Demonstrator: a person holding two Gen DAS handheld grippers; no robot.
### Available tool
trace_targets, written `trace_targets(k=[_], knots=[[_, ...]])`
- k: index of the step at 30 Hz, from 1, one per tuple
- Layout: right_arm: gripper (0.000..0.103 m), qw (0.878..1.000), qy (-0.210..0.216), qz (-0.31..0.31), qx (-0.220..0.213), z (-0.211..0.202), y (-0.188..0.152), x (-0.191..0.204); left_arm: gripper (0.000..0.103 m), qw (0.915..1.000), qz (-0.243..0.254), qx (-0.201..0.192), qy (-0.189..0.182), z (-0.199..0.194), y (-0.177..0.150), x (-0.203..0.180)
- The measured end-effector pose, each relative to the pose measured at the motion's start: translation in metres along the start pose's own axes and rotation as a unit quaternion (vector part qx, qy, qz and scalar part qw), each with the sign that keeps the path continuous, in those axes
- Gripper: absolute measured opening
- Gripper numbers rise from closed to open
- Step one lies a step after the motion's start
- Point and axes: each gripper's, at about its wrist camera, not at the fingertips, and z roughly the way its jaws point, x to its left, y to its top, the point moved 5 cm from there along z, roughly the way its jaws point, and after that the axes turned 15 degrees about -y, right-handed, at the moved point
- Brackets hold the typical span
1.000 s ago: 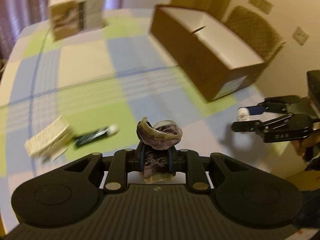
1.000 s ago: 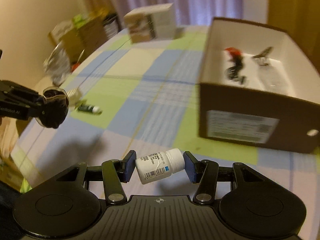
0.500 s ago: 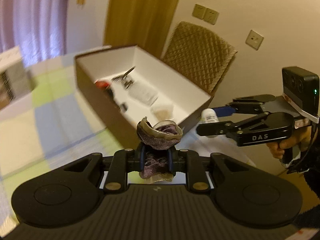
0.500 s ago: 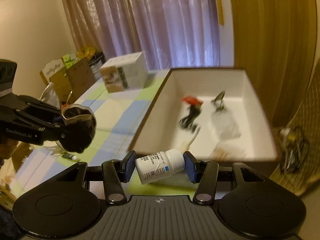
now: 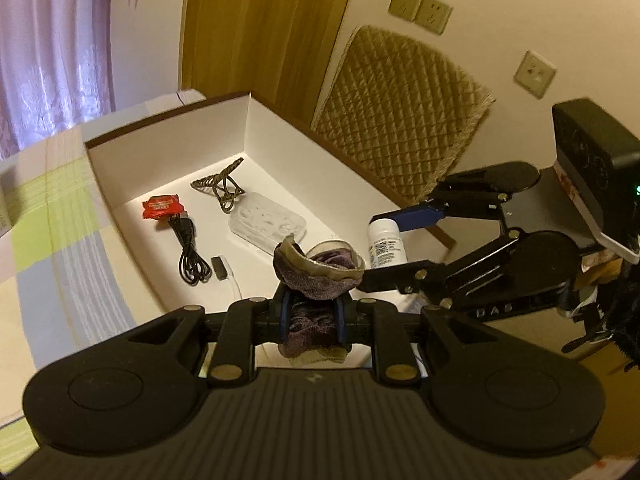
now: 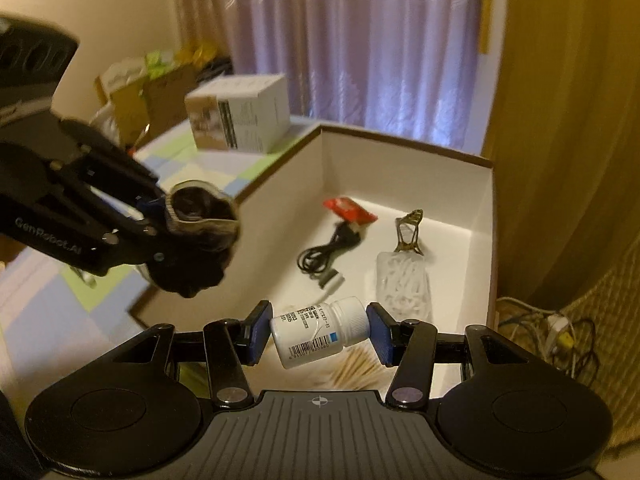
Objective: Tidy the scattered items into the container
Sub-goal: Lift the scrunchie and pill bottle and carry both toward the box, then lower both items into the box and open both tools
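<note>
My left gripper point(image 5: 311, 314) is shut on a rolled purple-brown sock point(image 5: 318, 272) and holds it above the near end of the open cardboard box point(image 5: 168, 136). From the right wrist view that sock point(image 6: 200, 236) hangs over the box's left wall point(image 6: 280, 168). My right gripper point(image 6: 318, 334) is shut on a white pill bottle point(image 6: 318, 336), lying sideways between the blue pads, over the box's near end. In the left wrist view the bottle point(image 5: 386, 244) shows just right of the sock. Inside the box lie a red packet point(image 5: 162, 206), a black cable point(image 5: 188, 256), a hair claw point(image 5: 222, 190) and a clear plastic case point(image 5: 266, 222).
A white carton point(image 6: 240, 118) stands on the checked tablecloth point(image 5: 48, 216) beyond the box. A quilted chair back point(image 5: 400, 128) rises behind the box's far side. Toothpicks point(image 6: 356, 368) lie under the bottle. Cables point(image 6: 548, 336) trail on the floor at right.
Both grippers have swung from over the tablecloth to above the open box, each keeping its load. The box interior now fills both views.
</note>
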Motion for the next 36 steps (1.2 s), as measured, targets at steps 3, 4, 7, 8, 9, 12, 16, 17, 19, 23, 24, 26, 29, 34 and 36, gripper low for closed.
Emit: trace_targets(k=[3,4,7,8,9,12,16,17,19,23,24,26,29,34,36], knots=[[0.049,1.000,0.007,-0.023,0.017,0.023,0.001,-0.007,0.017,0.9997,-0.016,0.015,0.006,0.022,0.010,0.012],[0.049,0.999,0.010,-0.031,0.023,0.029,0.001,-0.009,0.017,0.9995,-0.023,0.020,0.008,0.028,0.012,0.017],[0.049,0.998,0.016,-0.054,0.041,0.048,-0.001,-0.013,0.017,0.9986,-0.033,0.039,0.014,0.047,0.016,0.027],[0.049,0.997,0.018,-0.062,0.047,0.054,-0.002,-0.014,0.017,0.9983,-0.034,0.046,0.015,0.052,0.016,0.029],[0.049,0.996,0.019,-0.070,0.051,0.059,-0.004,-0.016,0.017,0.9979,-0.035,0.052,0.018,0.057,0.016,0.032],[0.049,0.994,0.024,-0.088,0.062,0.073,-0.005,-0.019,0.017,0.9964,-0.040,0.070,0.028,0.071,0.017,0.041],[0.049,0.991,0.035,-0.105,0.071,0.084,-0.004,-0.019,0.017,0.9937,-0.055,0.088,0.041,0.085,0.018,0.053],[0.049,0.990,0.037,-0.111,0.074,0.086,-0.004,-0.019,0.017,0.9932,-0.057,0.092,0.043,0.088,0.018,0.055],[0.049,0.990,0.037,-0.116,0.077,0.087,-0.005,-0.018,0.017,0.9923,-0.060,0.099,0.046,0.094,0.018,0.057],[0.049,0.989,0.037,-0.122,0.079,0.089,-0.005,-0.019,0.019,0.9913,-0.063,0.105,0.048,0.103,0.017,0.057],[0.049,0.989,0.037,-0.122,0.079,0.089,-0.005,-0.020,0.019,0.9911,-0.065,0.105,0.049,0.104,0.017,0.058],[0.049,0.989,0.036,-0.121,0.079,0.091,-0.005,-0.021,0.020,0.9907,-0.066,0.106,0.055,0.107,0.017,0.059],[0.049,0.989,0.035,-0.118,0.079,0.092,-0.005,-0.023,0.025,0.9900,-0.065,0.108,0.063,0.108,0.017,0.060],[0.049,0.989,0.035,-0.120,0.080,0.091,-0.006,-0.025,0.039,0.9896,-0.068,0.105,0.072,0.107,0.019,0.061],[0.049,0.989,0.035,-0.121,0.080,0.091,-0.006,-0.024,0.039,0.9893,-0.071,0.104,0.073,0.106,0.019,0.062]])
